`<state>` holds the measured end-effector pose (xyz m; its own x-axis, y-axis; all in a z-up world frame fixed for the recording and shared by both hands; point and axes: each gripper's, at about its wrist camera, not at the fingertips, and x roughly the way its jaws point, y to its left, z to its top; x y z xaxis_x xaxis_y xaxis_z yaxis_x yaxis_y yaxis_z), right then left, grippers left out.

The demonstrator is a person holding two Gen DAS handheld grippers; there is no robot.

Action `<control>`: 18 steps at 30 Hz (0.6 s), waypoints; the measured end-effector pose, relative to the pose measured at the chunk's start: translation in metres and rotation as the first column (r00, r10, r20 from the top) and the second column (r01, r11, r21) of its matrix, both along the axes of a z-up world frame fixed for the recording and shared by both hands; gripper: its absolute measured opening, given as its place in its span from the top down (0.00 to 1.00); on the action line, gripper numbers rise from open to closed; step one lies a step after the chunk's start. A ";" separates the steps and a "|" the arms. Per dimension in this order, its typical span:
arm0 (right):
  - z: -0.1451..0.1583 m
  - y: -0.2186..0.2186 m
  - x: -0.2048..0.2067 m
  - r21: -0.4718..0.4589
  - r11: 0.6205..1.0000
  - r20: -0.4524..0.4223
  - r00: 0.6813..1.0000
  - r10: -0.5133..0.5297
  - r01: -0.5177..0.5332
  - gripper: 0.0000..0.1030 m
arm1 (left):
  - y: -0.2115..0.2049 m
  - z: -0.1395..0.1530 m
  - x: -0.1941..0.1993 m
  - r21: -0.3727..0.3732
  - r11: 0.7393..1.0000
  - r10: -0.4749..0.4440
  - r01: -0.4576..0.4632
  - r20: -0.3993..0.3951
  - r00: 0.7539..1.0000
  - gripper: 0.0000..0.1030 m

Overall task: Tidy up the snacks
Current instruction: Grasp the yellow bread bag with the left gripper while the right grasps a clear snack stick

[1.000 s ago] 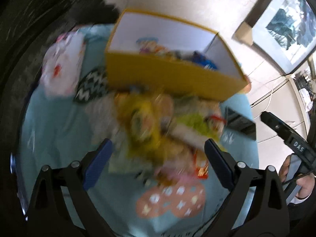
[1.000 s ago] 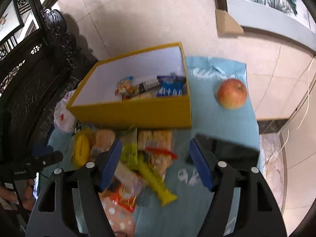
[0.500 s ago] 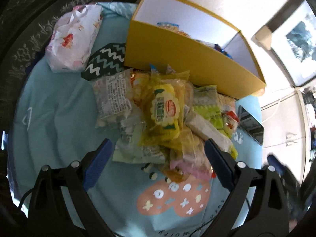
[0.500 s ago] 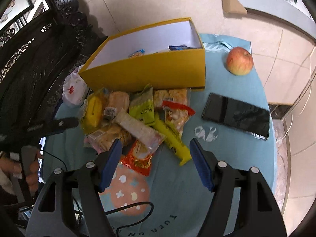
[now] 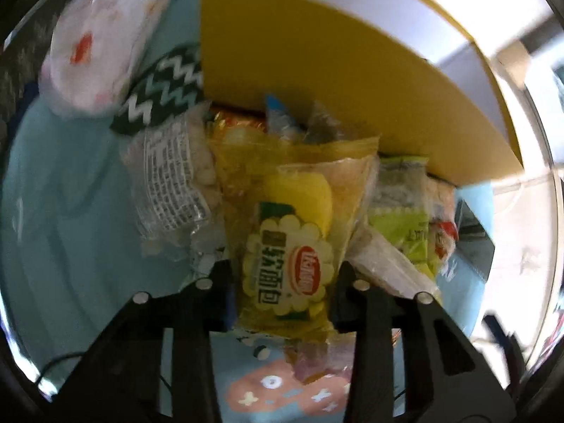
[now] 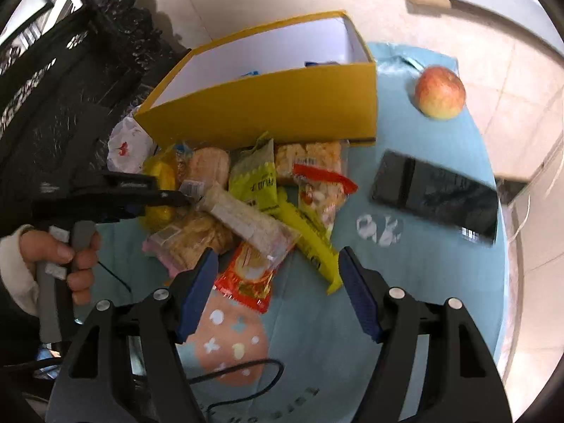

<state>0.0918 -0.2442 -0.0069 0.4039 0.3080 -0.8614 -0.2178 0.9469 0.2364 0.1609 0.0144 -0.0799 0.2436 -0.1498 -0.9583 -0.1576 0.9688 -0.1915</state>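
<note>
Yellow crinkly film fills the left wrist view: a yellow bread packet (image 5: 292, 246) lies on top of the snack heap, just in front of the near wall of the yellow box (image 5: 335, 81). Its long axis runs straight away from the left claw (image 5: 283, 289) toward that wall, so the claw spans its short width. The jaws are closing with the packet's near end between them; both dark fingers sit against its edges, but the frame is blurred and I cannot tell whether the pads press yet. A clear packet with printed label (image 5: 172, 172) lies beside it on the side away from the box's open far corner, and a green packet (image 5: 402, 208) on the other. By my reading the lift only needs to carry up and over the box wall directly ahead.

Right wrist view: the left claw (image 6: 183, 199) reaches into the heap at the end nearest the box's left corner. It is the nearer hand to the yellow packet. The right claw (image 6: 278, 292) stands spread and empty, hovering over the teal surface (image 6: 405, 299) at the heap's edge farthest from the box, a red packet (image 6: 246, 278) between its fingers but untouched. An apple (image 6: 440, 92) and a dark phone (image 6: 437, 194) lie off the box's right corner.
</note>
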 end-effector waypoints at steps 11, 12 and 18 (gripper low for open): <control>-0.039 0.059 0.053 -0.047 0.967 -0.069 0.967 0.246 -0.250 0.31 | 0.021 0.007 -0.032 0.009 1.000 -0.016 0.016 0.020 1.000 0.65; -0.042 0.060 0.056 -0.048 0.966 -0.078 0.965 0.251 -0.255 0.31 | 0.022 0.008 -0.033 0.008 1.000 -0.013 0.013 0.023 1.000 0.65; -0.065 0.088 0.056 -0.208 0.911 -0.082 0.934 0.347 -0.357 0.59 | 0.019 0.007 -0.033 -0.006 1.000 -0.017 0.017 0.016 1.000 0.64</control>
